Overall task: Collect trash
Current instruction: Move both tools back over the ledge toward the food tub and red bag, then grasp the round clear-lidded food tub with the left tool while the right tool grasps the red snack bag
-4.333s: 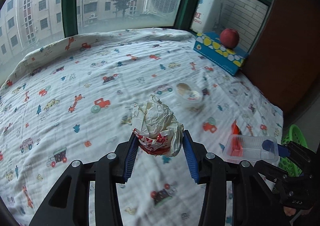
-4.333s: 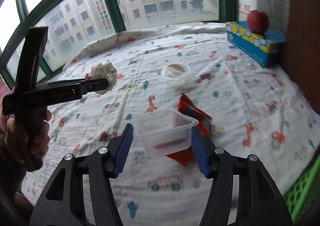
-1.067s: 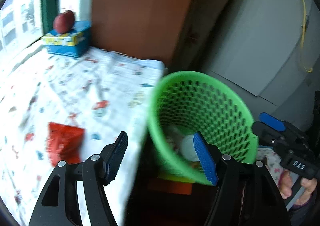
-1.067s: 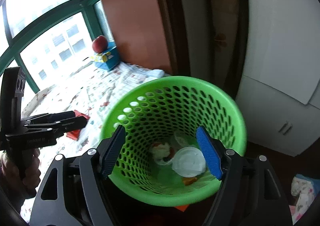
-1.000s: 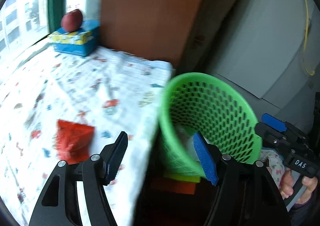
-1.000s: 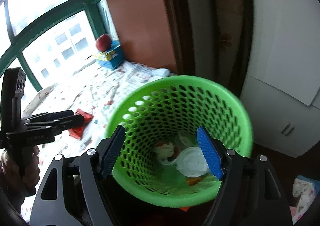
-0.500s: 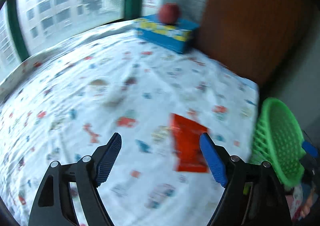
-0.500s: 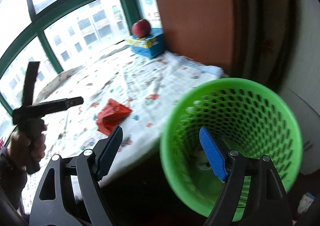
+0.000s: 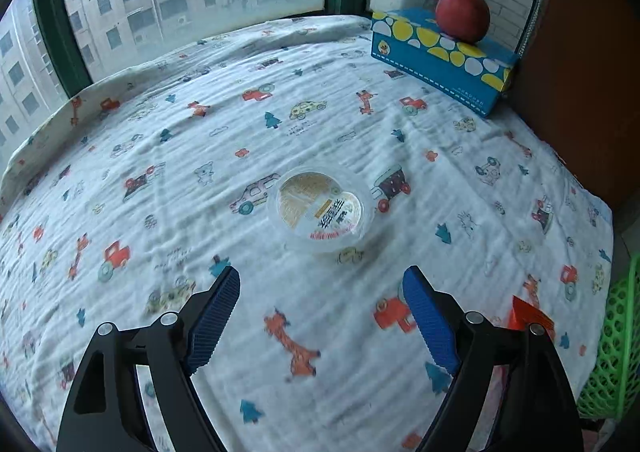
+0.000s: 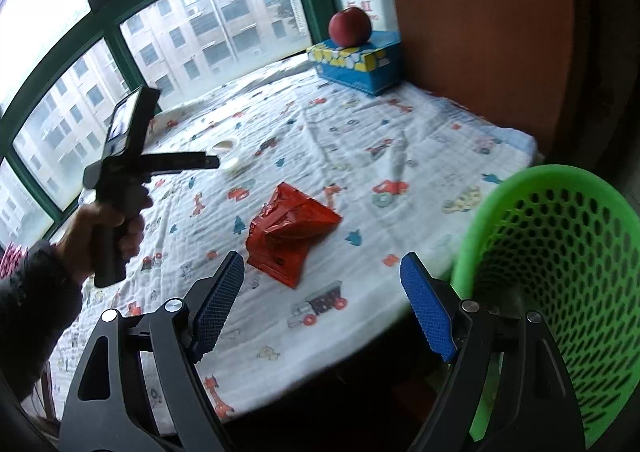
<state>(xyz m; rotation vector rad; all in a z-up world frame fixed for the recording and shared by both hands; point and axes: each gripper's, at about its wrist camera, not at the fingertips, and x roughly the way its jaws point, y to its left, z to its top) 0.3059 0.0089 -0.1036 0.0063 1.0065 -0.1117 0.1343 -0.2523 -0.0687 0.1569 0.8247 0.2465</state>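
Over the bed (image 9: 160, 172), we had the left gripper (image 9: 320, 312) opening, nothing in it, lined up on the plastic cup (image 9: 322, 208), while the right gripper (image 10: 322, 296) hung wide and empty over the red wrapper (image 10: 290, 228) next to the green basket (image 10: 560, 252).

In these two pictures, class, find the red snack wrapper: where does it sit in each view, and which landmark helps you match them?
Left wrist view: red snack wrapper peeks out at lower right, partly behind the gripper's finger, near the green basket.
Right wrist view: it lies in the middle, on the cloth, left of the basket.
Shared landmark: the apple on the blue box.
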